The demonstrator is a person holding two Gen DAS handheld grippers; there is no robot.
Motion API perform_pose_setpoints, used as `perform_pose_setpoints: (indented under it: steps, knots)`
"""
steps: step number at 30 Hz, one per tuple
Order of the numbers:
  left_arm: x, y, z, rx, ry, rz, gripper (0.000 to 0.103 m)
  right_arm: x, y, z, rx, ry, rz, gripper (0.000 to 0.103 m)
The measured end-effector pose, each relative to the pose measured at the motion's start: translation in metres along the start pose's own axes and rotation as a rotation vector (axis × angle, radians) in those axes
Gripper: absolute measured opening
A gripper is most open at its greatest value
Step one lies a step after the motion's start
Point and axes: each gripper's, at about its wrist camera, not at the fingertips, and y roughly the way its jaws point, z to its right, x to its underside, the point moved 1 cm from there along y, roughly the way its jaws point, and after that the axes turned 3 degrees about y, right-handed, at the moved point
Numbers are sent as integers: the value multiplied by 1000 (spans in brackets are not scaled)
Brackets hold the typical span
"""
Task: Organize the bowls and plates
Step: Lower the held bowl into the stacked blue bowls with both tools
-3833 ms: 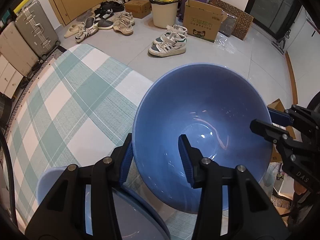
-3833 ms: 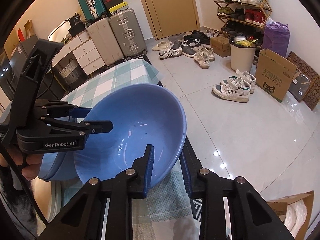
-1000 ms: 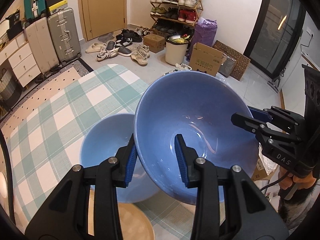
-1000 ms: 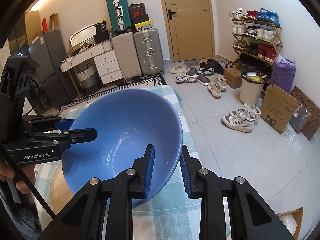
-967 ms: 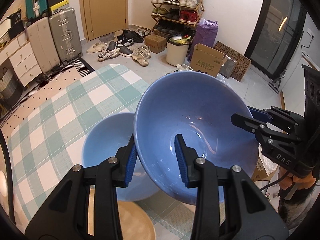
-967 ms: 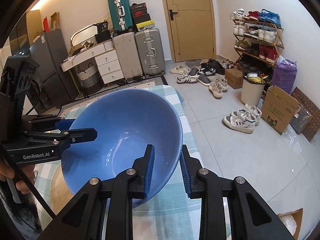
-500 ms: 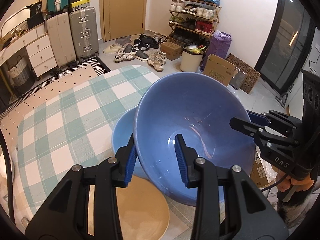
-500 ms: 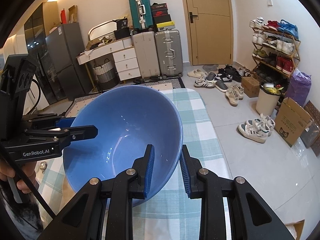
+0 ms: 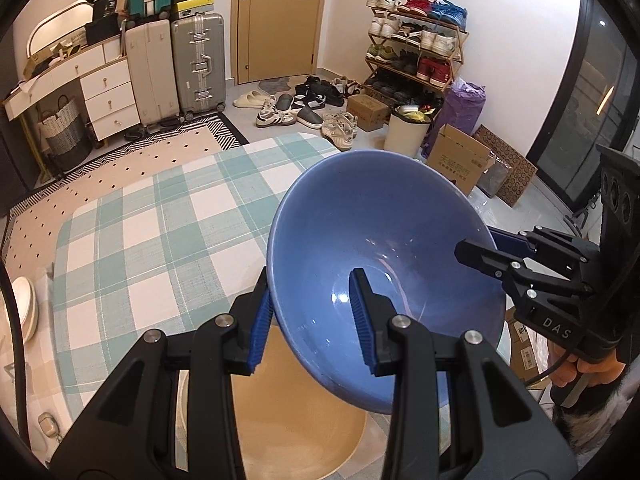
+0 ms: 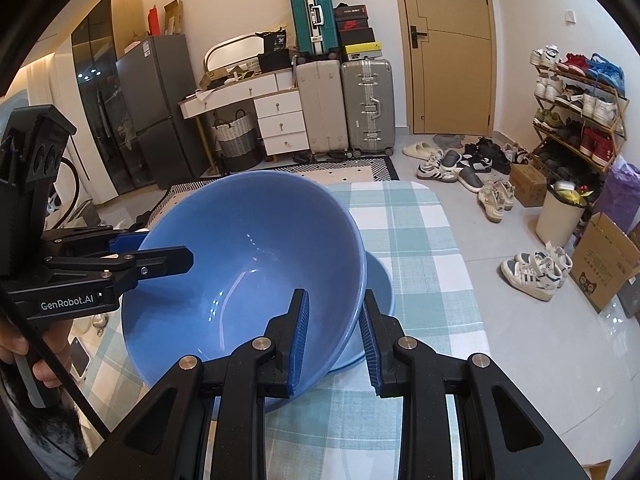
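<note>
Above the checked tablecloth (image 9: 132,240), a large blue bowl (image 9: 384,240) hangs tilted. The left gripper (image 9: 308,312) and right gripper (image 10: 334,340) each pinch its rim on opposite sides. Since a second ago the pair has carried it across, so a second blue bowl (image 10: 380,292) now sits right beneath it, likely for nesting. Glossy, smooth and empty, it catches small highlights.
</note>
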Motion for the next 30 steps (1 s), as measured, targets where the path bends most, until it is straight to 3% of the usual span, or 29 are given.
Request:
perform_pose_setpoints:
  steps: [10, 30]
  knots:
    - [-10, 25, -18, -8, -40, -12, 33, -14, 32, 2, -11, -3, -25, 27]
    - [-34, 147, -20, 21, -21, -101, 33, -21, 89, 43, 48, 47, -101, 27]
